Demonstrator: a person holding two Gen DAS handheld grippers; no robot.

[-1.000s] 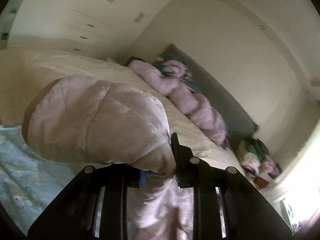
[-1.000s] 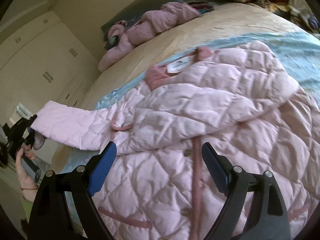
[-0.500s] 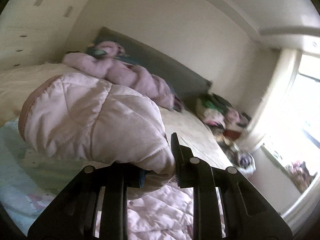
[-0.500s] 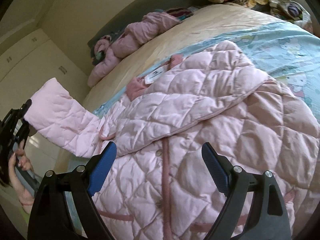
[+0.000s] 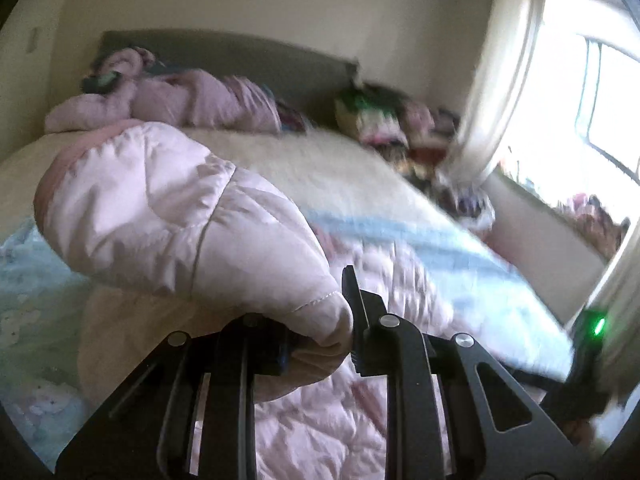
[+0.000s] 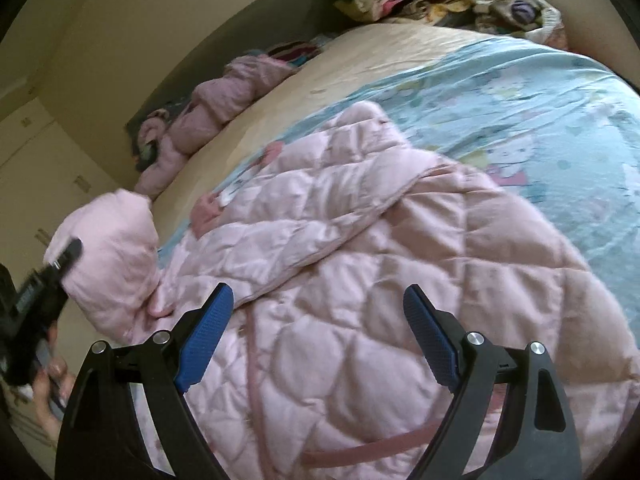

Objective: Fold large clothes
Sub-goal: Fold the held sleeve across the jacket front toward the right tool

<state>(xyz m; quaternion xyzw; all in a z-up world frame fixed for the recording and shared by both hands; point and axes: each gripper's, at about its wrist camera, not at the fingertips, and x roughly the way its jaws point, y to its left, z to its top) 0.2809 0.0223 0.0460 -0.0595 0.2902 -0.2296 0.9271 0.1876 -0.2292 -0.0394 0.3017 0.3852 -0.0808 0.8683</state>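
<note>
While left gripper (image 5: 320,344) pinches the sleeve (image 5: 180,220); right gripper (image 6: 316,336) gapes.

The left tool (image 5: 320,340) has its jaws clamped tight on the end of the pink jacket's sleeve (image 5: 172,216), which is lifted off the bed, and in the right wrist view the same tool (image 6: 60,264) shows at the far left edge with the person's hand (image 6: 50,384) wrapped around its handle below. The right tool (image 6: 316,336) tilts downward over the quilted body of the jacket, its blue-padded jaws spread wide with nothing pressed between them.
</note>
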